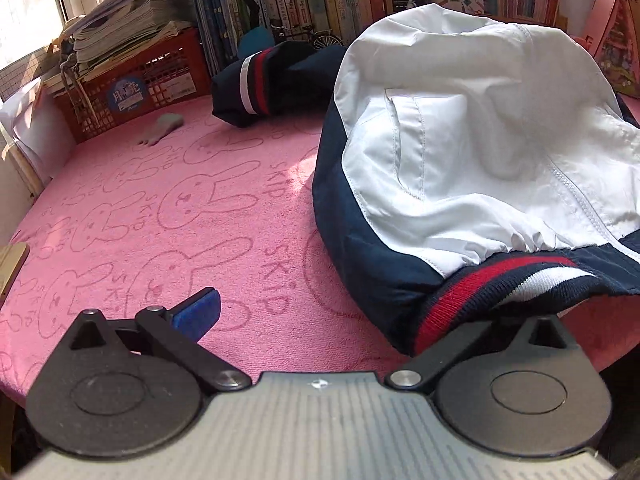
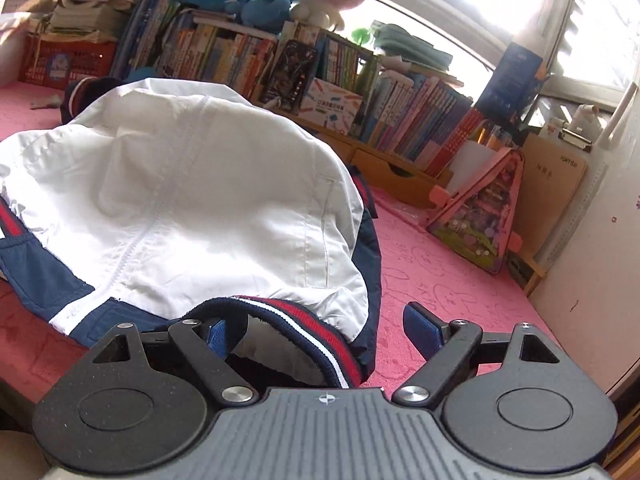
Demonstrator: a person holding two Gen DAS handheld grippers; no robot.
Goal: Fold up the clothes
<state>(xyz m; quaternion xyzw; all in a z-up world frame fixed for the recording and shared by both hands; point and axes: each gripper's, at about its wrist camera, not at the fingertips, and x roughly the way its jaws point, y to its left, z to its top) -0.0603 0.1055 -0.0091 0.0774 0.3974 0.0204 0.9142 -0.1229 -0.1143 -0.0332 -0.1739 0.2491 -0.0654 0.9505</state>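
Left wrist view: the smooth white-and-navy nylon jacket (image 1: 472, 168) with ribbed red-striped hem lies puffed at 2 o'clock on the fuzzy pink rabbit-print table (image 1: 168, 216). Left gripper (image 1: 320, 312) jaws spread, one pad hidden under hem; right gripper (image 2: 320, 332) jaws spread around hem.

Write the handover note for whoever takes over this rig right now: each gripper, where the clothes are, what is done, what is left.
Left gripper: open, at the jacket's striped hem; one finger hidden under the cloth.
Right gripper: open, jaws astride the hem at the other side, not closed.
The white and navy jacket lies bunched on the pink cover; a dark garment lies behind it near the books.
Done: no fold visible.
Left: grip the hem with both, spread, fold.
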